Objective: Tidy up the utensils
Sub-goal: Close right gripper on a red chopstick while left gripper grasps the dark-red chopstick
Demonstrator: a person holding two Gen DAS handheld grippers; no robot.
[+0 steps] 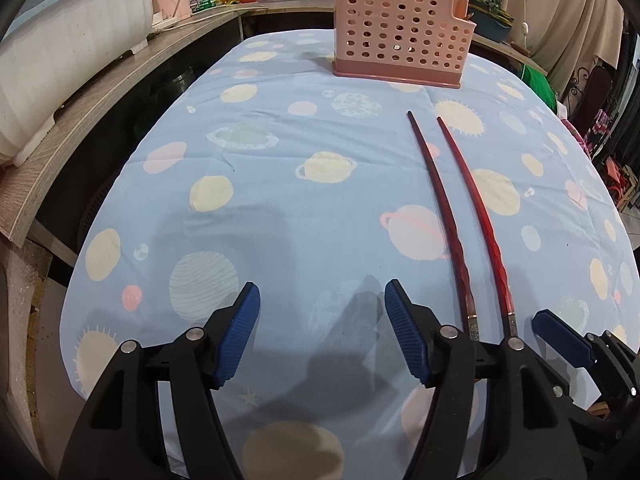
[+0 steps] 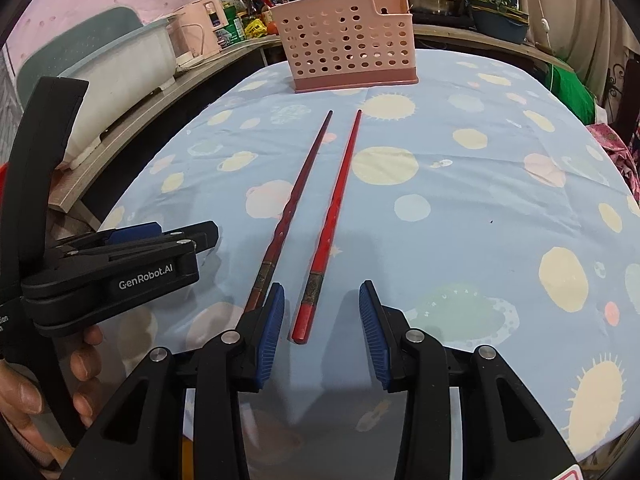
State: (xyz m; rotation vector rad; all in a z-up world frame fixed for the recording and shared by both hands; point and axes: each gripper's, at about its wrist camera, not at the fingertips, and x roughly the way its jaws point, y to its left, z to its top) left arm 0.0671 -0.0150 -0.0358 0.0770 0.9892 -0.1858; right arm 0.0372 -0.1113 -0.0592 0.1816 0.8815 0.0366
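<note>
Between my right gripper's (image 2: 322, 330) spread fingers lies one red chopstick (image 2: 334, 216); closing crooked could roll it into its twin (image 2: 296, 200) (left gripper (image 1: 322, 334) also spread, empty).

Even indoor light, soft shadows under the fingers (image 1: 240, 332), strong fisheye edge warping.

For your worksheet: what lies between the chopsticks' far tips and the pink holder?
Only bare planet-print tablecloth, seen in both wrist views, separates the chopsticks from the pink holder.
</note>
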